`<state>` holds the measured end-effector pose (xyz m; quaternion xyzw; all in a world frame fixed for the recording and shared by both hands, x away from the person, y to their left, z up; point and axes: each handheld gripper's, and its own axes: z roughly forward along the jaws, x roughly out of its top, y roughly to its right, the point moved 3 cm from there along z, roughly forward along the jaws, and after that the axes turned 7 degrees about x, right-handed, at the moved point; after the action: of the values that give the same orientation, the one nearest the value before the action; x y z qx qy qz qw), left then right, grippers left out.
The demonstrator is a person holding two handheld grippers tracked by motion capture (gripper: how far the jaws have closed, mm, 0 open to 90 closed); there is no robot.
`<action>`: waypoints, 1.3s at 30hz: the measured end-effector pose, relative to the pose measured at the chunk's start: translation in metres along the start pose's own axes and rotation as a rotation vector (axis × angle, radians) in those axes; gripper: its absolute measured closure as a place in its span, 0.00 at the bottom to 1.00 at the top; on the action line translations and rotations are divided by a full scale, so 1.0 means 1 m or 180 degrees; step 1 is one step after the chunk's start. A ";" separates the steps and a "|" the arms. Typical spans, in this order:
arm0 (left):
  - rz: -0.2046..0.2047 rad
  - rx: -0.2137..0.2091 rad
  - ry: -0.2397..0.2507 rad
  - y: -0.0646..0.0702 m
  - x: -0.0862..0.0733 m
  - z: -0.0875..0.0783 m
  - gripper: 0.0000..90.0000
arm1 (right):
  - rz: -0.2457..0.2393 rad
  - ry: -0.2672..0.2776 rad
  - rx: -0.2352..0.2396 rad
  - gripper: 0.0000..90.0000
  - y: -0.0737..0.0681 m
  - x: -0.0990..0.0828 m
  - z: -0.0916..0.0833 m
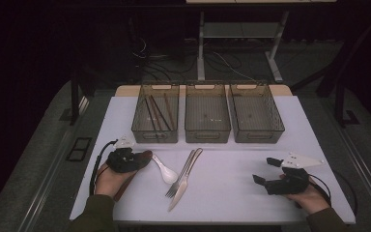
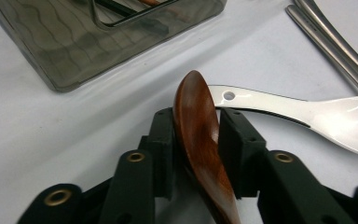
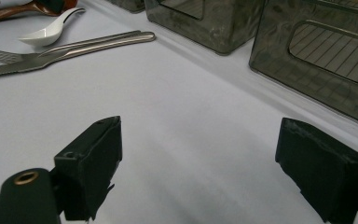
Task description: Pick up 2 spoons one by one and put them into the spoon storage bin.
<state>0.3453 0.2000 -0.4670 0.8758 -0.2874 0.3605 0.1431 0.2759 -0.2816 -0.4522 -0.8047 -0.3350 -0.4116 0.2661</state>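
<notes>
White table [image 1: 232,193]; left claw [image 2: 196,140] pinches wooden spoon [image 2: 199,135], white spoon [image 2: 335,119] touching.

A reddish-brown wooden spoon [image 2: 198,140] with grain streaks, a glossy white spoon [image 2: 317,116], a silver fork [image 1: 179,178] and knife [image 1: 187,180], smoky grey translucent bins [image 1: 207,116], white tabletop [image 1: 232,193].

The right gripper [image 3: 198,170] hung low over the white table [image 3: 182,121] with its black jaws spread wide and nothing between them. Far off to the left lay a white spoon [image 3: 51,30], a fork [image 3: 9,55] and a knife [image 3: 65,56]; smoky bins [image 3: 317,56] stood along the right.
</notes>
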 end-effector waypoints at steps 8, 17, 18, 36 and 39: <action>-0.0083 -0.0036 0.0001 -0.001 0.002 -0.002 0.87 | -0.0014 -0.0006 -0.0001 0.16 0.000 0.000 0.000; -0.0123 -0.0017 -0.0017 -0.003 0.002 -0.006 0.91 | -0.0020 0.0005 0.0006 0.16 -0.001 0.001 0.000; -0.0131 -0.0013 -0.0021 -0.003 0.002 -0.007 0.91 | -0.0017 0.0009 0.0010 0.16 -0.001 0.001 0.000; -0.0076 -0.0005 0.0225 0.003 0.017 -0.019 0.92 | 0.0041 0.0007 0.0091 0.12 -0.006 0.000 0.005; -0.0126 -0.0060 0.0340 0.006 0.023 -0.022 0.92 | 0.0045 0.0011 0.0095 0.12 -0.006 0.000 0.006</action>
<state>0.3427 0.1959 -0.4356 0.8594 -0.2654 0.4011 0.1735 0.2747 -0.2738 -0.4540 -0.8023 -0.3349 -0.4062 0.2816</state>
